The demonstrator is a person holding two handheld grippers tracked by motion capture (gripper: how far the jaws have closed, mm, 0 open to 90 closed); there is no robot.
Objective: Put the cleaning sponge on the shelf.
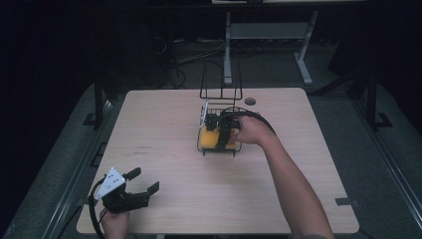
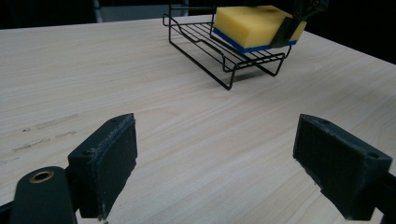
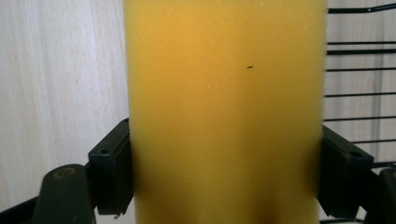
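We find the right gripper (image 1: 222, 133) clamped on a yellow sponge (image 1: 211, 137), its jaws pressing both sides of the sponge in the right gripper view. The sponge sits in the black wire rack (image 1: 219, 124) near the middle of the desk (image 1: 164, 149), toward its far edge. The left gripper (image 1: 142, 181) rests at the near left corner, jaws spread wide and holding nothing.

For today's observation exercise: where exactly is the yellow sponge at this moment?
In the high view the yellow sponge sits in the black wire rack near the table's middle, clamped by the right gripper; the left gripper is open at the near left corner.
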